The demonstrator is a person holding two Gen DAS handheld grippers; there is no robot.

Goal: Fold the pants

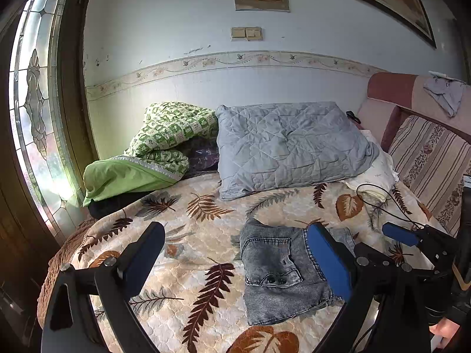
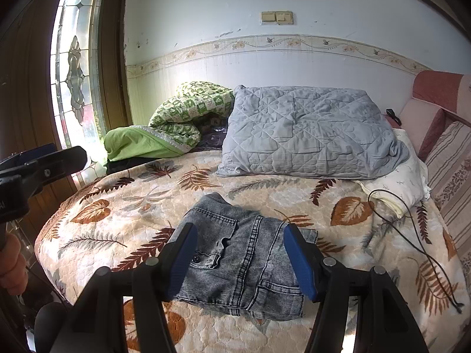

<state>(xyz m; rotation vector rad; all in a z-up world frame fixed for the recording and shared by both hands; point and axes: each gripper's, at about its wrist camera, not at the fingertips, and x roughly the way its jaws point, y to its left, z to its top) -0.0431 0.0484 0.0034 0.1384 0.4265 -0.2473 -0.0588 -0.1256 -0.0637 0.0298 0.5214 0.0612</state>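
Observation:
A pair of grey washed denim pants (image 1: 279, 270) lies folded into a compact rectangle on the leaf-patterned bedspread (image 1: 182, 235), pocket side up. My left gripper (image 1: 235, 235) hovers open just left of the pants; its right pad overlaps their right edge in view and nothing is between its fingers. In the right wrist view my right gripper (image 2: 240, 232) is open over the pants (image 2: 235, 253), its blue pads apart above the denim and not pressing it. One blue pad (image 1: 400, 234) of the right gripper shows at the right of the left wrist view. The left gripper's fingers (image 2: 64, 157) show at the far left.
A grey quilted pillow (image 2: 309, 135) and a green patterned quilt (image 2: 182, 117) lie at the back of the bed. A black cable (image 2: 412, 229) trails across the right side. A striped cushion (image 2: 453, 182) stands at the right, a glass-panelled door (image 2: 76, 64) at the left. A hand (image 2: 11, 264) grips the left tool.

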